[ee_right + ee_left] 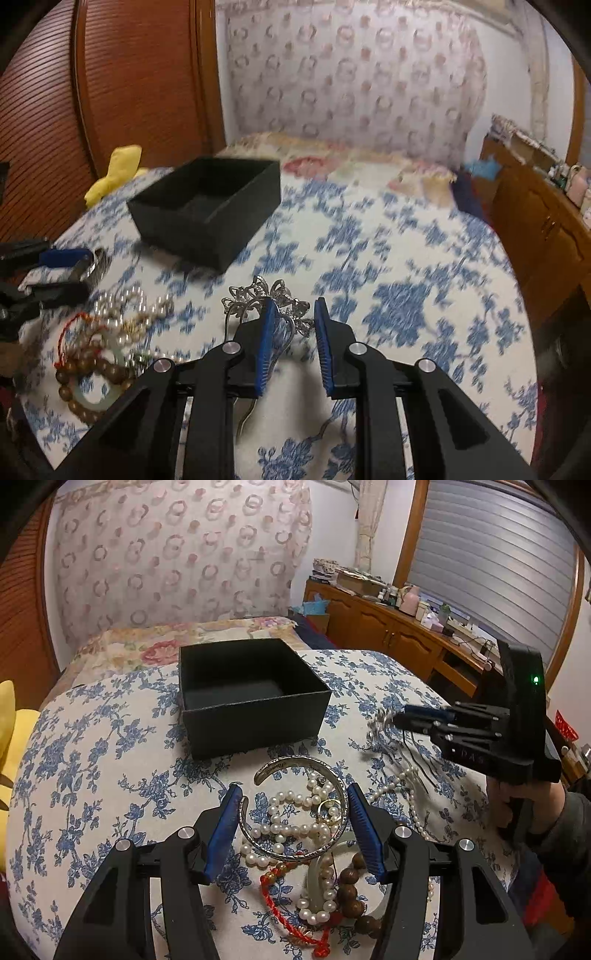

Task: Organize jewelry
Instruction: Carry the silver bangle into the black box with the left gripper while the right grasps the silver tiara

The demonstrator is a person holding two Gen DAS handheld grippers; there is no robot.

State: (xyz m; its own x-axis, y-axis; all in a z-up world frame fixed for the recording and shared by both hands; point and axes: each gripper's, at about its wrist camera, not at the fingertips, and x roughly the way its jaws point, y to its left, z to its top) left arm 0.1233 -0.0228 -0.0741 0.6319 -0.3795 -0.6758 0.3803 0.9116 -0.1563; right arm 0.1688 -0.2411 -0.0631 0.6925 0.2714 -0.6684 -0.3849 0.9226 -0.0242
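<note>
An open black box (pixel 255 716) (pixel 192 236) stands on the blue-flowered bedspread (pixel 92 775). In front of it lies a pile: a pearl necklace (pixel 280 827), a red cord bracelet (pixel 273 890), wooden beads (pixel 351 886) and a pale jade ring (pixel 314 878). My left gripper (pixel 293 787) (pixel 79 266) is low over the pile, its blue pads pressed on either side of a silver bangle (pixel 295 764). My right gripper (pixel 295 302) (pixel 397 720) is shut on a silver flower hairpin (pixel 258 291) (pixel 380 725), held above the bedspread to the right of the box, its prongs hanging down.
A yellow cloth (pixel 114 166) lies at the bed's left edge by a wooden louvred door (pixel 44 147). A padded headboard (pixel 177 554) rises behind the bed. A cluttered wooden cabinet (pixel 388 627) runs along the right. A person's hand (pixel 517 801) holds the right gripper.
</note>
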